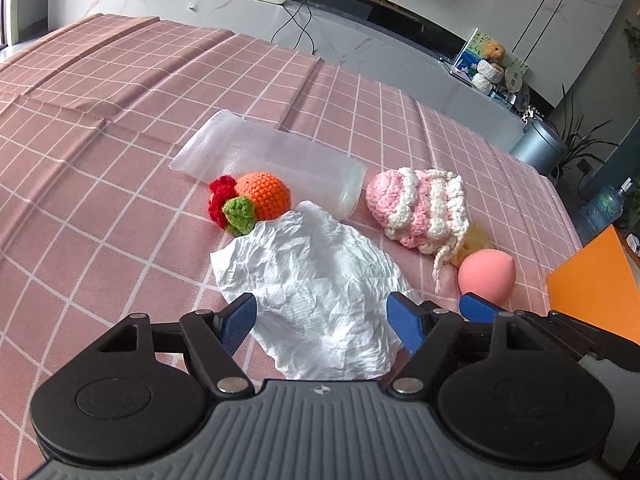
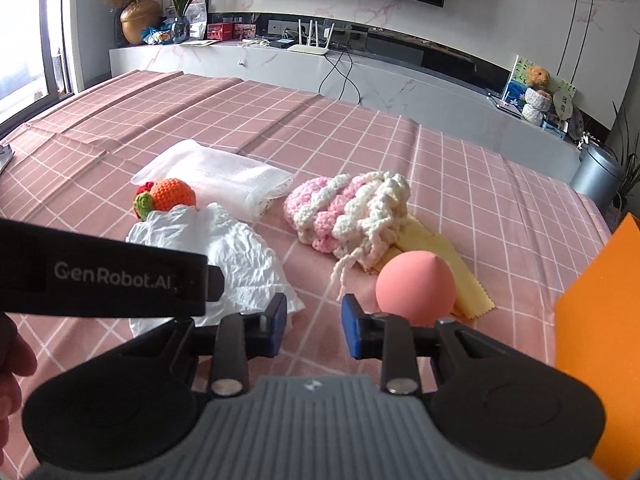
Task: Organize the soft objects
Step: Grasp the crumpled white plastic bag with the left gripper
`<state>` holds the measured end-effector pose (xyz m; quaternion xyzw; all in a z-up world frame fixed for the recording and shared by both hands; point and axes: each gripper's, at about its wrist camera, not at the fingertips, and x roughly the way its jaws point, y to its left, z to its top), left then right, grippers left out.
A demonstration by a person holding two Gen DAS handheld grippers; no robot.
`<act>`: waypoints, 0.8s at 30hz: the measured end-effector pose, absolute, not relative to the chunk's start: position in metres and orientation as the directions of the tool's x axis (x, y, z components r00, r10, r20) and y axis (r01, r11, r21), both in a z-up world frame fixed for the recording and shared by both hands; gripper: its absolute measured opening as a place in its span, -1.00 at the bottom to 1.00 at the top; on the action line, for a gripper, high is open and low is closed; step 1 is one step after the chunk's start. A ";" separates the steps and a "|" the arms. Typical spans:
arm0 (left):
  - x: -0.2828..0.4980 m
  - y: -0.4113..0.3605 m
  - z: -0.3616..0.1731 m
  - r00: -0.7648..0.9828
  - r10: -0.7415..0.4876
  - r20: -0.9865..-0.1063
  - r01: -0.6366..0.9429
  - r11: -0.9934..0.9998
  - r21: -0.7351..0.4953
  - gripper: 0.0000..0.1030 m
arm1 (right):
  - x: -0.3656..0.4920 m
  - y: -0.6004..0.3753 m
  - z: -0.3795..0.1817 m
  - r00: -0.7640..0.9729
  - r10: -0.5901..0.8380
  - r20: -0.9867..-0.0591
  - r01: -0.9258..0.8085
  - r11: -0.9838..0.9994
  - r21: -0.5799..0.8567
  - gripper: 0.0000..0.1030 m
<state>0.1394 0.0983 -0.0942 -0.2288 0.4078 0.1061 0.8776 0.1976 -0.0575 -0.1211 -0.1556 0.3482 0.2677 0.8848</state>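
A crumpled white tissue (image 1: 316, 272) lies on the pink checked cloth. My left gripper (image 1: 322, 320) stands open over its near edge, one blue pad on each side of it and neither pressing on it. My right gripper (image 2: 314, 326) is open by a narrow gap, with only cloth between its pads. A pink teardrop sponge (image 2: 416, 288) sits just right of its right pad, on a yellow cloth (image 2: 460, 268). Further back lie a pink-and-white crochet pouch (image 2: 348, 212), an orange crochet fruit (image 1: 260, 200) and a clear plastic pouch (image 1: 256, 152).
An orange box (image 2: 596, 320) stands close on the right, at the table's edge. The left gripper's black strap (image 2: 100, 280) crosses the right wrist view on the left, with a hand (image 2: 12, 360) below it. A white counter with clutter runs behind the table (image 1: 80, 120).
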 end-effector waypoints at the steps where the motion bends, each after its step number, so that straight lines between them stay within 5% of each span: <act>1: 0.143 0.099 -0.096 0.638 0.000 -0.770 -0.380 0.870 -0.314 0.69 | 0.200 -0.055 -0.123 0.608 0.374 -0.700 -0.593 0.800 -0.087 -0.43; 8: 0.157 0.094 -0.098 0.616 0.016 -0.788 -0.372 0.887 -0.273 0.68 | 0.197 -0.044 -0.128 0.573 0.417 -0.706 -0.640 0.766 -0.066 -0.62; 24: 0.140 0.095 -0.093 0.643 0.024 -0.766 -0.301 0.927 -0.224 -0.34 | 0.186 -0.046 -0.114 0.496 0.461 -0.736 -0.696 0.718 -0.019 -0.58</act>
